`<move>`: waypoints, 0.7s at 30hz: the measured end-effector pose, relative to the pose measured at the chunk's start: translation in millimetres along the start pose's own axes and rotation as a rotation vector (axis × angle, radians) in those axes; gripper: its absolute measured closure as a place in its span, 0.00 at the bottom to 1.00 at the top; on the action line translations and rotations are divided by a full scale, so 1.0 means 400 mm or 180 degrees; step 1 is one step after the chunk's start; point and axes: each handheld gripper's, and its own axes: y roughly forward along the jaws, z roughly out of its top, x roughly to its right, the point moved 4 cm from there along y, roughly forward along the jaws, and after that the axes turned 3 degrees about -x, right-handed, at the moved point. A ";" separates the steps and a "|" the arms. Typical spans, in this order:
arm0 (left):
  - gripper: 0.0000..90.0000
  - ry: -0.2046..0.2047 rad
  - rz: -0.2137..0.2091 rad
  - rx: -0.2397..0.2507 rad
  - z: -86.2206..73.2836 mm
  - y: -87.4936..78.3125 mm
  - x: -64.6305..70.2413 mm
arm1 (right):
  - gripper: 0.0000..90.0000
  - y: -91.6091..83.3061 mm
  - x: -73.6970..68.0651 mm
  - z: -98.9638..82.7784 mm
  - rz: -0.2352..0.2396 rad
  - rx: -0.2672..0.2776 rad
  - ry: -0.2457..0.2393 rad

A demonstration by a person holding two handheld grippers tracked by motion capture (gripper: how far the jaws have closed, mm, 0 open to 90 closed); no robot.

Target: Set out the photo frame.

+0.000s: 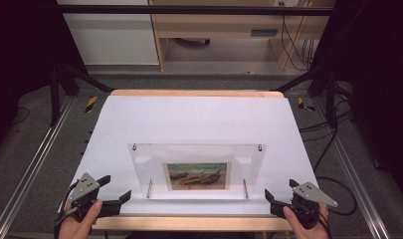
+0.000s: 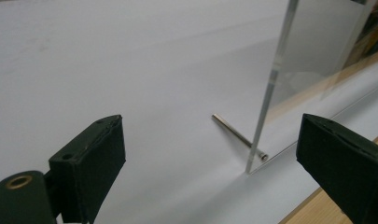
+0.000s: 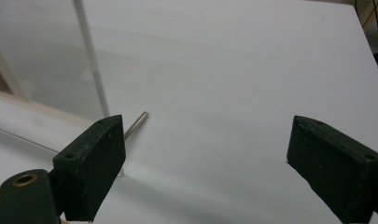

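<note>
standing upright near the front edge of the white table (image 1: 189,119), a clear acrylic photo frame (image 1: 196,169) holds a small painted print (image 1: 197,176) and rests on two metal pins (image 1: 150,188) that run front to back. its long axis runs left to right, squarely between the tongs. the left gripper (image 1: 117,191) hovers just off its left end, the right gripper (image 1: 278,191) just off its right, about equally near. both sets of jaws are spread wide and grasp nothing; each would likely close inward on a side edge
</note>
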 end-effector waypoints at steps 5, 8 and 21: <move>0.10 -0.0032 0.0148 -0.0103 -0.014 0.014 -0.032 | 0.13 0.021 0.031 0.001 -0.0155 -0.0084 0.0029; 0.10 0.0020 0.0239 -0.0224 -0.014 0.029 -0.039 | 0.13 0.039 0.035 0.012 -0.0298 -0.0089 -0.0115; 0.11 0.0314 0.0408 -0.0491 0.058 0.098 -0.110 | 0.14 0.139 0.061 0.056 -0.0378 -0.0298 -0.0453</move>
